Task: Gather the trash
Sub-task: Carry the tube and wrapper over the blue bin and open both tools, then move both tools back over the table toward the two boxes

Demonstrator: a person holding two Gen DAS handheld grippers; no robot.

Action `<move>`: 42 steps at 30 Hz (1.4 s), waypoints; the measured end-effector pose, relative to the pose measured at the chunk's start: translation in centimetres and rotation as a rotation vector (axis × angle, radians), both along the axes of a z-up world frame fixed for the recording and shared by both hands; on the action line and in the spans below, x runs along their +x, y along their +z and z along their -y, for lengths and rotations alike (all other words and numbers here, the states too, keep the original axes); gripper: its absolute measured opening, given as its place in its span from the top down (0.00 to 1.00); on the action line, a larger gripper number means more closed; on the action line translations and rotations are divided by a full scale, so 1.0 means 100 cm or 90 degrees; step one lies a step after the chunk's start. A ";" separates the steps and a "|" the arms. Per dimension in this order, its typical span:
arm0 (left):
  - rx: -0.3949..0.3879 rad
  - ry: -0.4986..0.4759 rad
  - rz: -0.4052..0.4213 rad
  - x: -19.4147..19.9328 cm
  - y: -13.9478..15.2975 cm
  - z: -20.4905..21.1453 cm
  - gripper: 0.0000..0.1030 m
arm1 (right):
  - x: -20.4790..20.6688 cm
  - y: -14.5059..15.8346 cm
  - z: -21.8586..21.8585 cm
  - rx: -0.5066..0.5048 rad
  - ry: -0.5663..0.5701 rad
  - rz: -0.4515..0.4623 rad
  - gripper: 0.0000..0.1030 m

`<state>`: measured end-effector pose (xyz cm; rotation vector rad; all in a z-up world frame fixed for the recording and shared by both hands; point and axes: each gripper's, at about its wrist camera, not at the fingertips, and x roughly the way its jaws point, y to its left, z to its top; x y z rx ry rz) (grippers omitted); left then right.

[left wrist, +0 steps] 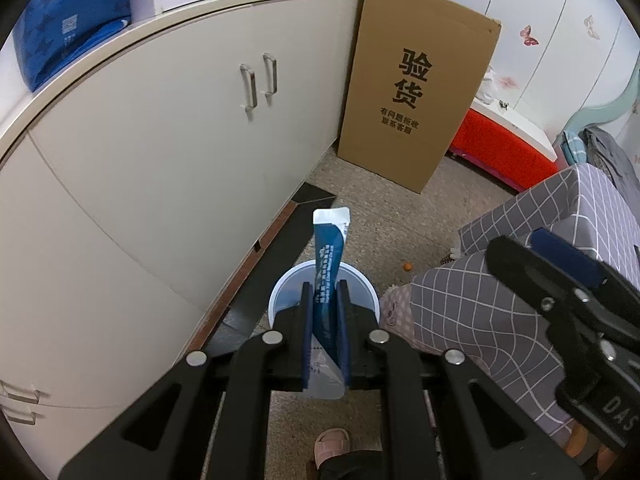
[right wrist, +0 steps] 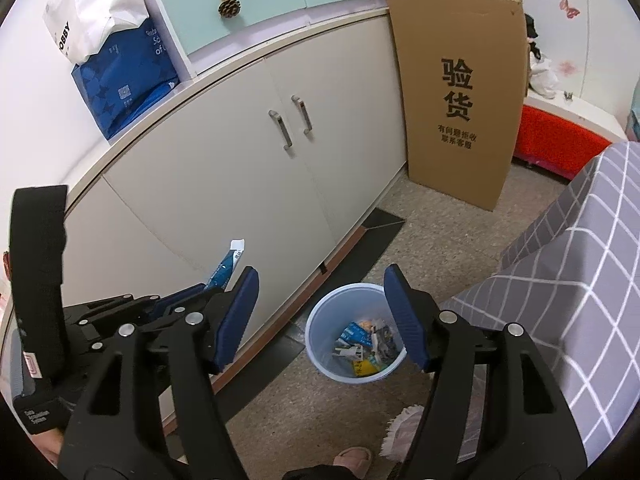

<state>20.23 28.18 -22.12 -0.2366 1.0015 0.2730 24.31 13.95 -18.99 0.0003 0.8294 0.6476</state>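
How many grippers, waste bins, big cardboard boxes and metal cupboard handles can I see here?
Black two-finger grippers: 2, the left gripper and the right gripper
Round white plastic waste bin: 1
Tall brown cardboard box: 1
Upright silver metal cupboard handles: 2
Total: 6

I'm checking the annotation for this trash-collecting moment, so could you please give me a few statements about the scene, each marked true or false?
1. The left tool is shut on a blue sachet. True.
2. The right tool grips a wrapper. False: its fingers stand wide apart with nothing between them.
3. The bin is white and already holds several wrappers. True.
4. The bin stands on top of the cabinet. False: it stands on the floor in front of the cabinet.
5. A cardboard box with dark printed characters stands upright beside the cabinet. True.
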 end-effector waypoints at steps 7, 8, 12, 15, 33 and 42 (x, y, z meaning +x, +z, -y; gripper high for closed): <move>0.009 -0.026 -0.005 0.026 0.001 0.016 0.89 | 0.000 0.019 0.022 0.014 -0.044 0.068 0.34; 0.010 -0.030 -0.004 0.029 0.002 0.018 0.88 | 0.001 0.021 0.025 0.018 -0.050 0.071 0.33; 0.016 -0.045 -0.003 0.044 0.007 0.025 0.88 | 0.007 0.026 0.039 0.029 -0.071 0.077 0.32; 0.029 -0.053 -0.002 0.053 0.009 0.030 0.87 | 0.013 0.027 0.052 0.041 -0.090 0.079 0.31; 0.005 0.004 0.017 0.044 0.018 0.035 0.27 | 0.014 0.033 0.096 0.074 -0.137 0.060 0.31; 0.003 -0.001 0.057 0.014 0.051 0.057 0.24 | -0.005 0.049 0.113 0.085 -0.147 0.069 0.30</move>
